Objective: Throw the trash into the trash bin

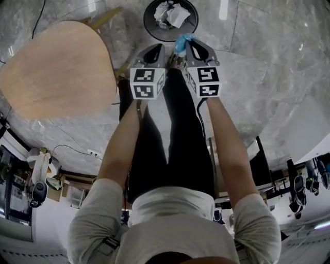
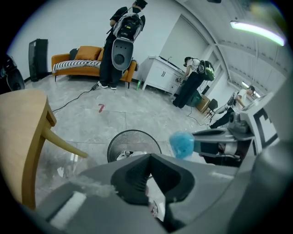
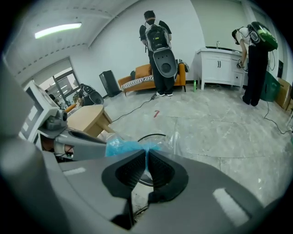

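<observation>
the right gripper (image 3: 146, 154) has its fingers pinched on a scrap of blue and clear plastic film (image 1: 182, 42), the trash. the film sticks out past the fingertips toward the trash bin (image 1: 147, 26). in the head view the film sits over the near rim of the trash bin, not over the middle of its mouth. how high above the rim it hangs cannot be judged.

the left gripper (image 2: 149, 157) is just beside the right one, on the near side of the trash bin. its fingers are pressed together with nothing between them. crumpled white paper (image 1: 170, 14) already lies inside the trash bin, and a wooden tabletop (image 1: 56, 69) stands to the left of it.

the main risk is letting go too soon. the film looks thin and very light, so it will probably flutter rather than drop straight. from a spot over the near rim it could slide down the outside wall and land on the floor (image 1: 258, 62) in front of the trash bin.

a second risk is clinging. crinkly film may stick to a ribbed finger pad when the fingers part, then fall later, once the gripper is clear of the trash bin.

the left gripper is close enough that a small sideways sway could brush the loose end and tug the film out early.

carrying the film to the centre of the trash bin's mouth and lower toward it before release would likely avoid all three.
</observation>
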### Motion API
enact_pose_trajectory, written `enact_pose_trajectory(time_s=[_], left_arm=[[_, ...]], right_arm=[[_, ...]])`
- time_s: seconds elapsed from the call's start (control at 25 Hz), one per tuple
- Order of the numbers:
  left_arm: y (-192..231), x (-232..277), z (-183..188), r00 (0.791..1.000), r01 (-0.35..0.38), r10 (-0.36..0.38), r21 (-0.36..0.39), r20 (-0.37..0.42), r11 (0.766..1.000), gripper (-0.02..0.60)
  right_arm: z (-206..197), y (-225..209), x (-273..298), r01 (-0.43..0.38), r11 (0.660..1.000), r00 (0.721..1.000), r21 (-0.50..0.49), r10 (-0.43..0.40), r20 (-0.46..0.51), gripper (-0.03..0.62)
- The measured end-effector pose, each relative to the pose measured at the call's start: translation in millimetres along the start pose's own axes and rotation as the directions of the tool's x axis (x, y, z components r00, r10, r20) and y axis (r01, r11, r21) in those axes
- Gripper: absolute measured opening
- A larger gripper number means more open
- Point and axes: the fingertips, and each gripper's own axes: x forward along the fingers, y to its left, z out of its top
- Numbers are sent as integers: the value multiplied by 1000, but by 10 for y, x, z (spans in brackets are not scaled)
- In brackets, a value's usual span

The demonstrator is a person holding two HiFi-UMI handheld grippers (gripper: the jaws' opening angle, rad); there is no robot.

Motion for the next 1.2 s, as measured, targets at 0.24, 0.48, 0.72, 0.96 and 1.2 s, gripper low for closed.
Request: enact_pose_trajectory(time_s=[0.24, 0.48, 0.72, 0.96, 1.2], left_arm=[[77, 151, -254, 1000, 15, -15, -6, 7, 1000, 18], [233, 334, -307, 1000, 22, -22, -5, 11, 1000, 18], [437, 428, -279, 998, 14, -13, -32, 57, 999, 18], [724, 422, -260, 998, -27, 32, -77, 56, 997, 18], [724, 281, -114, 998, -26, 30, -64, 59, 998, 18]], right_arm=[[-184, -12, 306, -4, 1000, 1000, -3, 4, -6, 25], [-279, 90, 578, -31, 1000, 999, -1, 31, -8, 25], [-358, 93, 822, -41, 999, 999, -15, 41, -29, 25], [-268, 109, 935, -30, 999, 999, -32, 29, -29, 26], [-104, 112, 921, -29, 999, 999, -14, 29, -23, 26]])
